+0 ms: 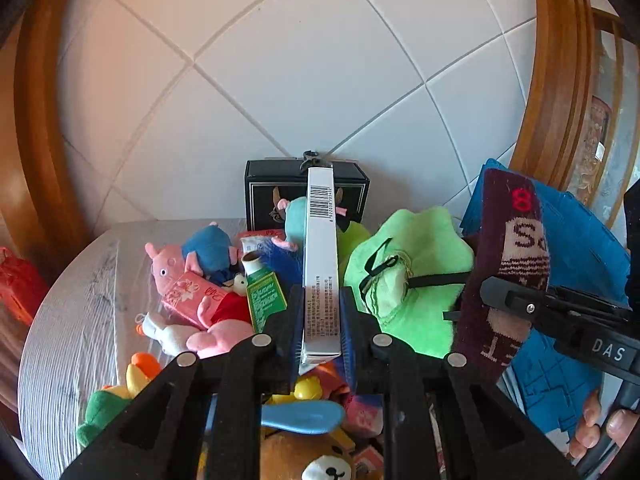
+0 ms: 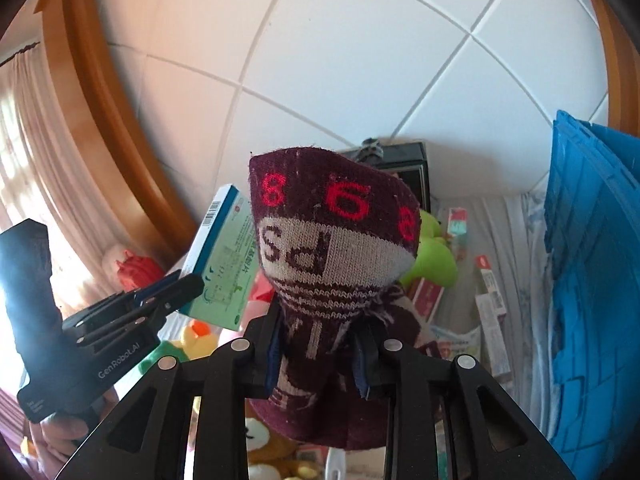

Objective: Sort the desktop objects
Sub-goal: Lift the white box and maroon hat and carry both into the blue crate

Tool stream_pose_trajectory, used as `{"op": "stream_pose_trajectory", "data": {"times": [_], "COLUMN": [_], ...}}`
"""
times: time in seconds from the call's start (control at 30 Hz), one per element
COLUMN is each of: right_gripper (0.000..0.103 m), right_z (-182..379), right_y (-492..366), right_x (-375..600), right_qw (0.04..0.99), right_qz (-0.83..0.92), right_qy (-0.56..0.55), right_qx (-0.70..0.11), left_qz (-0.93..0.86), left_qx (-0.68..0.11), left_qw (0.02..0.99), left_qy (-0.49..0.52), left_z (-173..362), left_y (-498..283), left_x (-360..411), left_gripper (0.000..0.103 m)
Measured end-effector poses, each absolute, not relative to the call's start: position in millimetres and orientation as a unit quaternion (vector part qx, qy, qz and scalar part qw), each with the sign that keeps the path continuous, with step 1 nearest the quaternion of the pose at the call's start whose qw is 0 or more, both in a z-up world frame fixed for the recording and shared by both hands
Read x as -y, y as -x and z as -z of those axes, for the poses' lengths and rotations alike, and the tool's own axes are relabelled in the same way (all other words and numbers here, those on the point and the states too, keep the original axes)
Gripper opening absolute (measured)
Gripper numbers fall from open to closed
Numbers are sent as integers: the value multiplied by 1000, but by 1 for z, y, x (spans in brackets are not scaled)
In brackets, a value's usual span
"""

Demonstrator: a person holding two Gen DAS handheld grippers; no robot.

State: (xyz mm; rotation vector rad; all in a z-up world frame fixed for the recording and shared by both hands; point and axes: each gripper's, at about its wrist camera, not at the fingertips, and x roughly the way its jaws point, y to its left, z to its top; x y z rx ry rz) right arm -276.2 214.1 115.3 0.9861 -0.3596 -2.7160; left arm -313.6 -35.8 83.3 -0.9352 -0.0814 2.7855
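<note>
My left gripper (image 1: 320, 322) is shut on a thin white and green medicine box (image 1: 321, 264), held upright above the cluttered table; the box also shows in the right wrist view (image 2: 218, 256). My right gripper (image 2: 322, 354) is shut on a maroon knitted sock (image 2: 332, 256) with red digits and white lettering, held up in the air. The sock (image 1: 506, 264) and the right gripper (image 1: 516, 300) show at the right of the left wrist view. The left gripper (image 2: 176, 292) shows at the left of the right wrist view.
Below lies a heap of plush toys: a pink pig (image 1: 168, 268), a green plush (image 1: 412, 276), a bear (image 1: 320, 460), a duck (image 1: 136, 376). Small boxes and tubes (image 2: 490, 304) lie on the striped cloth (image 1: 72, 320). A black box (image 1: 280, 188) stands against the tiled wall. A blue crate (image 2: 592, 272) stands at the right.
</note>
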Motion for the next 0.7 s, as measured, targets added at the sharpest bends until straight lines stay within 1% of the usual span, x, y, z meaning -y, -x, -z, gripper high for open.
{"op": "stream_pose_trajectory", "data": {"times": [0.17, 0.27, 0.33, 0.37, 0.43, 0.47, 0.5, 0.53, 0.57, 0.6, 0.63, 0.7], "right_gripper": [29, 29, 29, 30, 47, 47, 43, 33, 27, 17, 13, 8], "right_z": [-67, -52, -51, -51, -52, -51, -50, -48, -49, -49, -51, -56], "right_y": [266, 255, 247, 245, 240, 238, 233, 229, 225, 220, 215, 206], "right_x": [-197, -185, -177, -175, -172, -171, -168, -166, -164, -162, -158, -152], "right_qw": [133, 141, 138, 141, 148, 150, 144, 137, 136, 138, 138, 132], "right_qz": [899, 888, 890, 889, 884, 883, 884, 886, 886, 887, 888, 895], "right_qy": [-398, -418, -420, -421, -427, -427, -428, -429, -429, -427, -426, -415], "right_qx": [129, 126, 115, 114, 123, 125, 118, 111, 110, 110, 107, 92], "left_qz": [-932, -927, -924, -924, -923, -922, -921, -921, -921, -921, -921, -921], "left_qx": [25, 26, 27, 26, 27, 29, 29, 28, 27, 28, 28, 26], "left_qw": [89, 78, 76, 74, 73, 75, 77, 78, 80, 82, 84, 88], "left_qy": [351, 367, 374, 375, 378, 379, 380, 380, 380, 379, 379, 378], "left_z": [-49, -35, -29, -27, -26, -25, -25, -25, -25, -25, -25, -25], "left_y": [297, 289, 284, 282, 276, 274, 272, 269, 266, 264, 261, 256], "left_x": [48, 57, 63, 66, 70, 72, 72, 72, 73, 73, 74, 74], "left_gripper": [17, 17, 16, 17, 17, 16, 16, 16, 16, 17, 17, 17]}}
